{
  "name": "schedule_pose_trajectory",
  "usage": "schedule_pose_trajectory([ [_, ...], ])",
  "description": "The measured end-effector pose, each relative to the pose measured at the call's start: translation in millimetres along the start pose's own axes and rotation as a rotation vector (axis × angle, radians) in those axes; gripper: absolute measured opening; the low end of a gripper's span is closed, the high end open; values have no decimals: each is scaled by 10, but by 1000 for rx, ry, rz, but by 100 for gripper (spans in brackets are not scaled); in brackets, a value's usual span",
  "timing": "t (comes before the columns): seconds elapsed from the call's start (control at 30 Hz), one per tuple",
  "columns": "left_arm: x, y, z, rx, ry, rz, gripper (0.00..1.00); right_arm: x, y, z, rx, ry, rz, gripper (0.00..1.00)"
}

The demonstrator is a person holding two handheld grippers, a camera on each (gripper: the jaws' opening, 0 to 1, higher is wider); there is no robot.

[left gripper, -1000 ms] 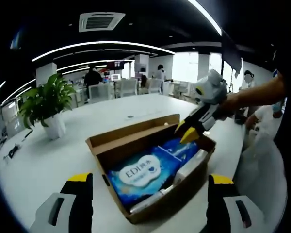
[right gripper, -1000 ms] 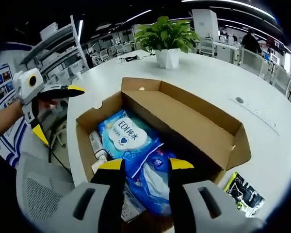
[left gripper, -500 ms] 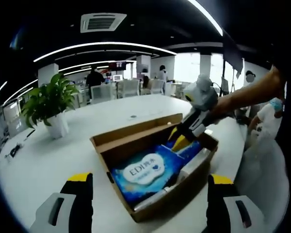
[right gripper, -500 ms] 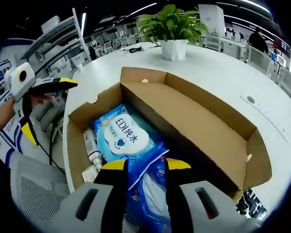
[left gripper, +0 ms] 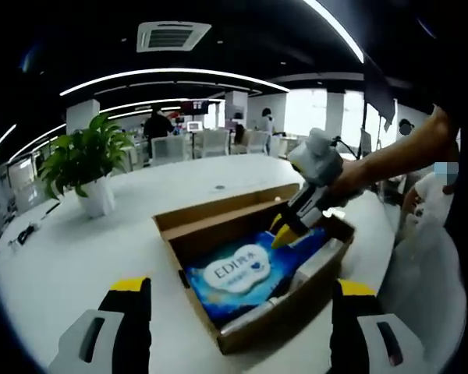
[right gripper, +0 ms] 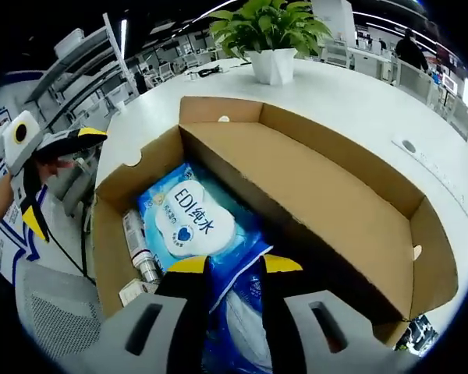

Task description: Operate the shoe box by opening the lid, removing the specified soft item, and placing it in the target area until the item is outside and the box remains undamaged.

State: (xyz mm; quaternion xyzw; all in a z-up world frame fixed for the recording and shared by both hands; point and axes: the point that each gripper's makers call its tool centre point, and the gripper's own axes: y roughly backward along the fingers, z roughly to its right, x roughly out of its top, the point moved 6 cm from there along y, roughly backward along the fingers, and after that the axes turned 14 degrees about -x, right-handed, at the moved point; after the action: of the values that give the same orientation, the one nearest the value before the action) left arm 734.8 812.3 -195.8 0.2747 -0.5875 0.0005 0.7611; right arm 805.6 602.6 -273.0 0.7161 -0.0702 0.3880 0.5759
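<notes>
box (left gripper: 257,312) of brown cardboard sits open on a white round table (left gripper: 78,257), with its lid (right gripper: 327,202) folded back flat beside it. inside the box lies a soft blue pack of wipes (left gripper: 238,276) with a white label. in the right gripper view the same pack (right gripper: 191,222) lies in the near half of the box (right gripper: 113,234), and a small bottle (right gripper: 136,249) lies next to it by the box wall.

the right gripper (right gripper: 228,265) points down into the box. its two yellow tips are close together, with a fold of blue wrapping between them. i cannot tell if it is really squeezing the wrapping or just touching it. in the left gripper view this right gripper (left gripper: 287,227) reaches in from the right side, held by a person's hand, with its tips down at the far end of the blue pack.

the left gripper (left gripper: 238,287) is held back from the box, with its jaws wide apart and nothing in them. in the right gripper view it (right gripper: 51,175) hangs off past the table edge.

a green plant in a white pot (left gripper: 90,167) stands on the table, well apart from the box.
</notes>
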Motion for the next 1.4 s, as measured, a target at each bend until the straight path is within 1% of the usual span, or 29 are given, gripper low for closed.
schedule_pose_trajectory([
  [0.07, -6, 6, -6, 4, 0, 4, 93, 3, -9, 3, -13, -12, -1, 15],
  [0.13, -3, 4, 4, 10, 8, 10, 89, 14, 2, 3, -28, -25, 4, 9],
  [0.23, -5, -4, 13, 20, 21, 14, 85, 35, 3, 8, -42, -26, 8, 7],
  [0.27, -10, -6, 13, 22, 23, 15, 83, 43, 0, 19, -50, -11, 17, 6],
  [0.33, -18, -9, 12, 27, 24, 12, 81, 45, 50, -23, -52, -11, 23, 5],
  [0.43, -4, -14, 26, 27, 21, 16, 80, 76, 61, -11, -57, -25, 33, 0],
  [0.6, 6, -7, 20, 35, 23, 17, 76, 112, 207, -89, -68, -40, 46, 0],
  [0.73, 42, 8, 3, 60, 17, 29, 72, 149, 213, -73, -65, -67, 55, 0],
  [0.83, 74, 6, 11, 69, 15, 33, 70, 163, 250, -83, -64, -75, 63, 0],
  [0.97, 76, 10, 1, 76, 13, 29, 66, 166, 308, -94, -65, -82, 71, 0],
  [1.2, 71, -1, -17, 90, 26, 12, 58, 168, 437, -48, -79, -90, 83, 0],
  [1.3, 84, -20, -33, 103, 16, -1, 58, 152, 496, -36, -89, -83, 87, 0],
  [1.4, 93, -35, -44, 103, 16, -6, 55, 136, 532, 12, -97, -79, 88, 0],
])
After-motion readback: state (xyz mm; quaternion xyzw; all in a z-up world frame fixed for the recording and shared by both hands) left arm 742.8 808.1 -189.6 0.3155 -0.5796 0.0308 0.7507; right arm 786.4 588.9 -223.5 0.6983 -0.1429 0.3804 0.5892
